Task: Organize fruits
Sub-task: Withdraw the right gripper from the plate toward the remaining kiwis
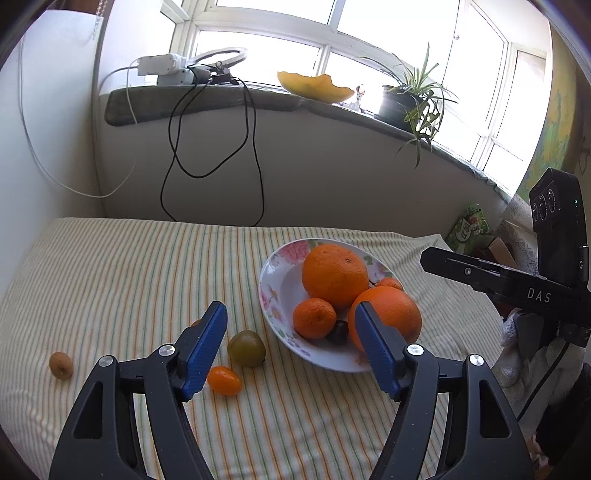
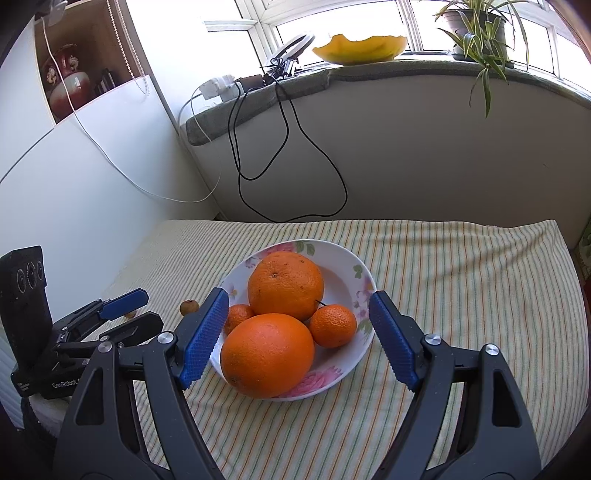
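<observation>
Orange fruit already fills the flowered plate (image 2: 364,275): two big oranges and two mandarins. A green tomato (image 1: 246,348), a kumquat (image 1: 224,380) and a brownish fruit (image 1: 61,364) lie loose on the striped cloth (image 1: 110,280). Left gripper (image 1: 291,349) and right gripper (image 2: 299,339) hover, jaws wide, empty.

I'm in a home: ahead of my grippers, a windowsill (image 2: 424,70) carries a potted plant (image 2: 476,26), a striped cloth (image 2: 461,280) below them, a cupboard vase (image 2: 64,79) up left.
</observation>
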Demonstrator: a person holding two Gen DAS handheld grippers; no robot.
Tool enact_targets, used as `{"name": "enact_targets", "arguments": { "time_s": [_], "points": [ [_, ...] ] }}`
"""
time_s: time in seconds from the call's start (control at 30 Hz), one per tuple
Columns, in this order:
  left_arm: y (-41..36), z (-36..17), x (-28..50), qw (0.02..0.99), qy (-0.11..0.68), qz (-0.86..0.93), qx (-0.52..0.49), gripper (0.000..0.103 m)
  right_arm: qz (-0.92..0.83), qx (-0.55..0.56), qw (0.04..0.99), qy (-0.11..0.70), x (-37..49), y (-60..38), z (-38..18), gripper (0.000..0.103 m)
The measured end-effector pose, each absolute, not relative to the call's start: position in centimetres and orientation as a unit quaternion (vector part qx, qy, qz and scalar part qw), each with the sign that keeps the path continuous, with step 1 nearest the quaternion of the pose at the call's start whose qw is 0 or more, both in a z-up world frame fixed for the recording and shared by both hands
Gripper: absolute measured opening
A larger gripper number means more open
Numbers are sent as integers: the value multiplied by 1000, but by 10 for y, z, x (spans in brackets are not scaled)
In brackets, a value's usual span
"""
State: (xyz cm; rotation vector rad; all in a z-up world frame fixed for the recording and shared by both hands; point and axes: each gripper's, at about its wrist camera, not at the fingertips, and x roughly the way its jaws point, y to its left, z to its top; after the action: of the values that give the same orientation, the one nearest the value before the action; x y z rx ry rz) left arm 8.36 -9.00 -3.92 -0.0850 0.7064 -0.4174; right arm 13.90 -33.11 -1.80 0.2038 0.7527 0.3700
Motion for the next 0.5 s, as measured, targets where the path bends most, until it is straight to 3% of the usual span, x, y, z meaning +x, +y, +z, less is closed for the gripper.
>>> {"name": "enact_targets", "arguments": {
  "time_s": [0.1, 0.5],
  "points": [
    [-88, -36, 80, 923, 336, -186, -32, 79, 183, 97, 909, 362, 137, -328, -14, 81],
    [-74, -30, 68, 931, 325, -162, -21, 80, 198, 79, 912, 351, 122, -306, -3, 81]
  ]
}}
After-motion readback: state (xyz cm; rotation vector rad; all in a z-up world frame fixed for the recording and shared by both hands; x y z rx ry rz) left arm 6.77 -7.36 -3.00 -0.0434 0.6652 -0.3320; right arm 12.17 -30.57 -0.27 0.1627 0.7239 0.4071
